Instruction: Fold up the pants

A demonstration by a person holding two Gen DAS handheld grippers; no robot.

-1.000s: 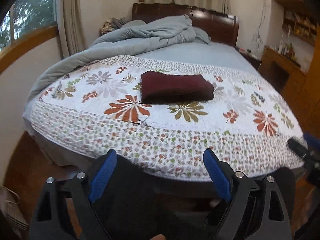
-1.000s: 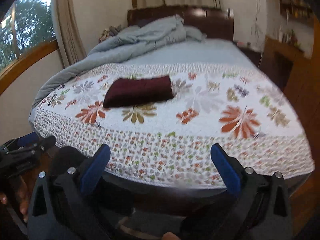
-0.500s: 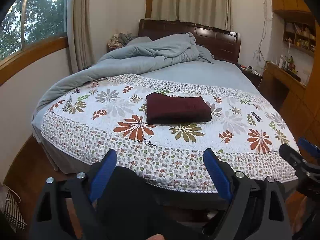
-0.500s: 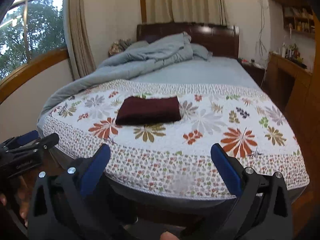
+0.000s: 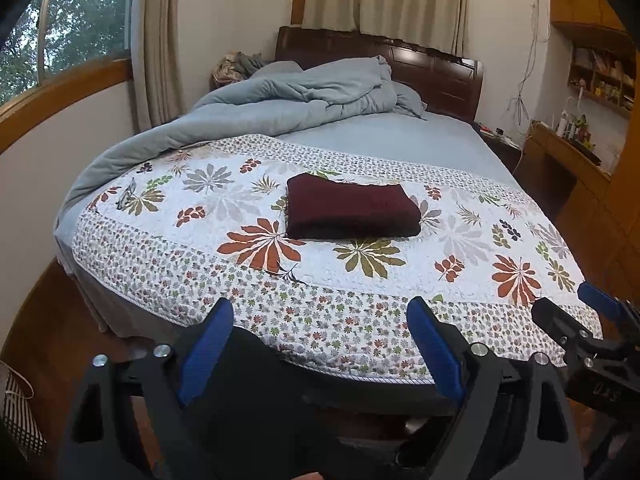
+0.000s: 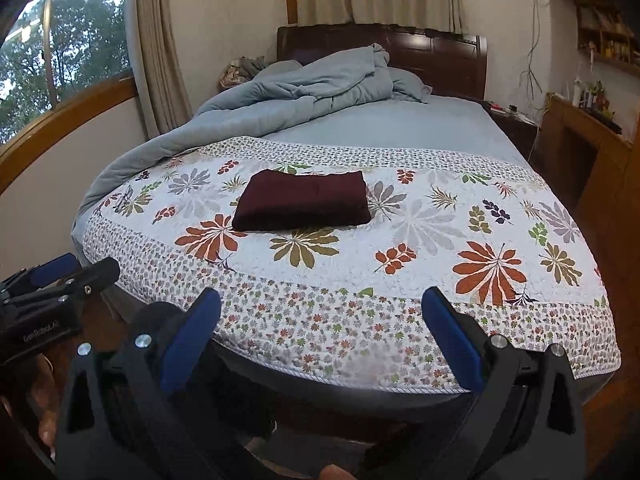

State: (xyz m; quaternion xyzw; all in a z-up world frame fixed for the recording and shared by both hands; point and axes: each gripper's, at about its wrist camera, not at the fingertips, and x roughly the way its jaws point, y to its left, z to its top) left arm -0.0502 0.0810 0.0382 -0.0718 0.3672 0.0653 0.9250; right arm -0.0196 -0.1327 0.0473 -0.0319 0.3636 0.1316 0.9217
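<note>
The dark maroon pants [image 5: 352,210] lie folded into a neat rectangle on the floral quilt [image 5: 460,240] in the middle of the bed; they also show in the right wrist view [image 6: 303,200]. My left gripper [image 5: 320,314] is open and empty, held off the foot of the bed, well short of the pants. My right gripper [image 6: 322,304] is open and empty too, also back from the bed's foot. Each gripper shows at the edge of the other's view: the right gripper [image 5: 576,320] and the left gripper [image 6: 76,270].
A rumpled grey-blue duvet [image 5: 304,96] is piled at the head of the bed against the dark headboard [image 5: 436,68]. A window [image 5: 64,28] and curtain are on the left, wooden shelves and a desk [image 5: 572,152] on the right. Wooden floor surrounds the bed.
Both grippers have pulled back and risen away from the bed, so more of the room shows. The pants have not moved. Both grippers stay open.
</note>
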